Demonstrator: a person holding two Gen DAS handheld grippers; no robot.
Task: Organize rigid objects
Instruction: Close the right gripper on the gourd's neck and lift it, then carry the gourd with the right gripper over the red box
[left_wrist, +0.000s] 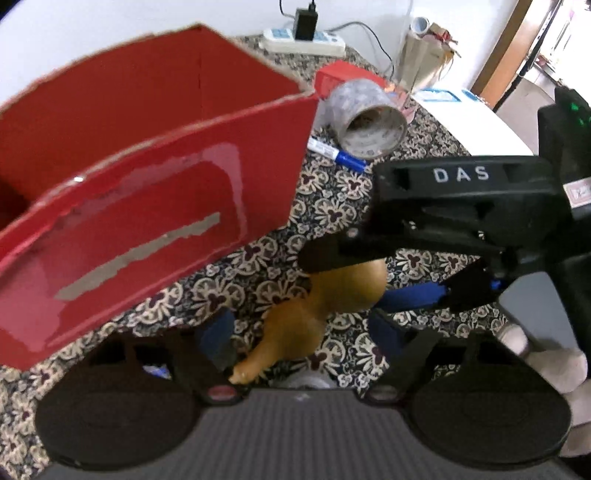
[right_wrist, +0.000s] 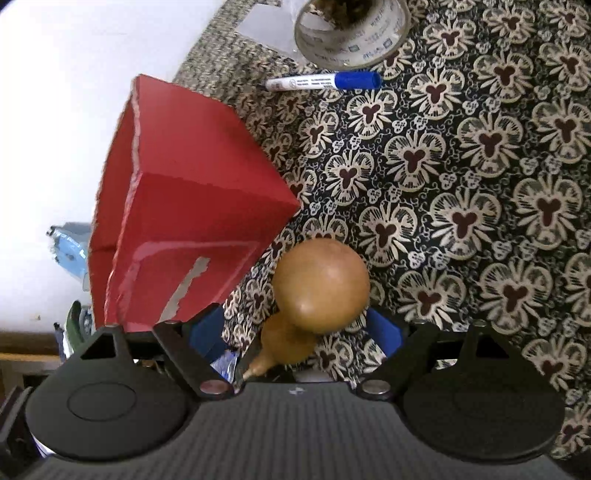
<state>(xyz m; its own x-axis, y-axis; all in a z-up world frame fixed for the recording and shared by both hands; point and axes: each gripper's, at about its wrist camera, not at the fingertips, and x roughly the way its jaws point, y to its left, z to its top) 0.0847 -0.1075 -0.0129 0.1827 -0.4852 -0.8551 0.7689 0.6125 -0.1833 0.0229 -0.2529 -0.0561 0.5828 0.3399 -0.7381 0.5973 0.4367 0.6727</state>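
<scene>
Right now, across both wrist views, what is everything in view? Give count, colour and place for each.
cardboard box: 1, red, open-topped, left on the cloth
gourd: 1, tan, beside the box, between gripper fingers
tape roll: 1, grey-printed, on its side behind the marker
marker: 1, white with blue cap, lying before the tape roll
small box: 1, red, behind the tape roll
power strip: 1, white, far back, black adapter plugged in
tablecloth: 1, black-and-cream floral, under box and gourd
left gripper: 1, black, blue pads, open around the gourd
right gripper: 1, black, blue pads, around the gourd; grip unclear
</scene>
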